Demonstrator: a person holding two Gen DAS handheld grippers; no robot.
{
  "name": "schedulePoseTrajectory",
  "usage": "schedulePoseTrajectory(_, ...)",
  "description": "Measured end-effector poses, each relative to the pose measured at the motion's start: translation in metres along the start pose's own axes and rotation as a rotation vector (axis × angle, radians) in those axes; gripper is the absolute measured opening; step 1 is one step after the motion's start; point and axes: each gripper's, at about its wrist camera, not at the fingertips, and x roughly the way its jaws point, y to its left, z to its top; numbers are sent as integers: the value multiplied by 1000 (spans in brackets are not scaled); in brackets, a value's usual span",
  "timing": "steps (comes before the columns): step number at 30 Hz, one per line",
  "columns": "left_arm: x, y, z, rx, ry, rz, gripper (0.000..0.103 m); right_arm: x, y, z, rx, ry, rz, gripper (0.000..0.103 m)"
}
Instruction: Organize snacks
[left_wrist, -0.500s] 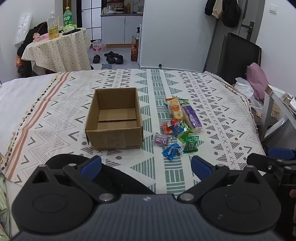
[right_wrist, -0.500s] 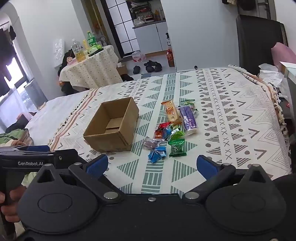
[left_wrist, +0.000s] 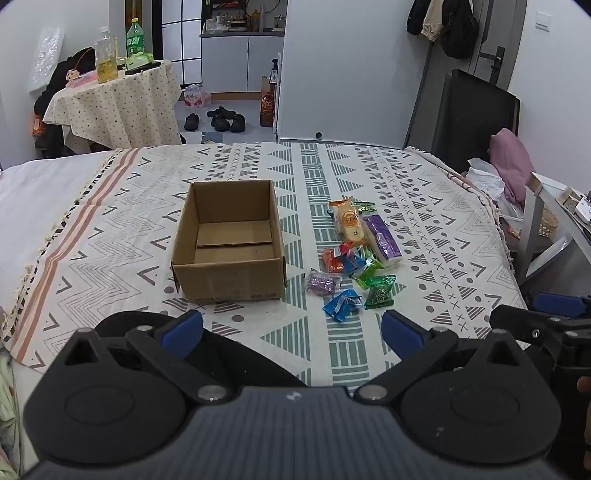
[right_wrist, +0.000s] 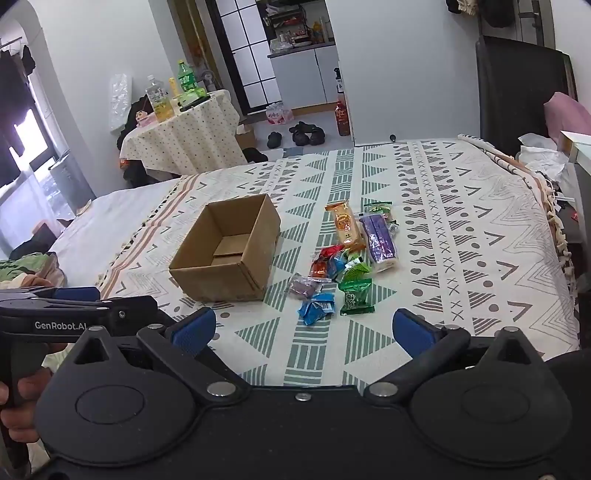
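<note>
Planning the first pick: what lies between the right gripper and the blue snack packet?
Only bare patterned bedspread between the right gripper and the blue snack packet, seen in the right wrist view.

Bare patterned blanket (left_wrist: 303, 343) near edge: open approach; cardboard box (left_wrist: 229, 254) blocks left of snack pile (left_wrist: 354, 258).

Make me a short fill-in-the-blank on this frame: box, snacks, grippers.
1. The cardboard box holds ____ snacks.
2. The snack pile lies to the ____ of the box in both views.
3. The left gripper and right gripper both stand ____.

Missing words: no; right; open
</note>
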Motion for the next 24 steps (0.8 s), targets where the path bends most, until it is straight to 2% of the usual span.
schedulePoseTrajectory(24, 0, -7, 3, 21, -5, 9, 103, -3, -12, 2, 20, -24, -10, 103)
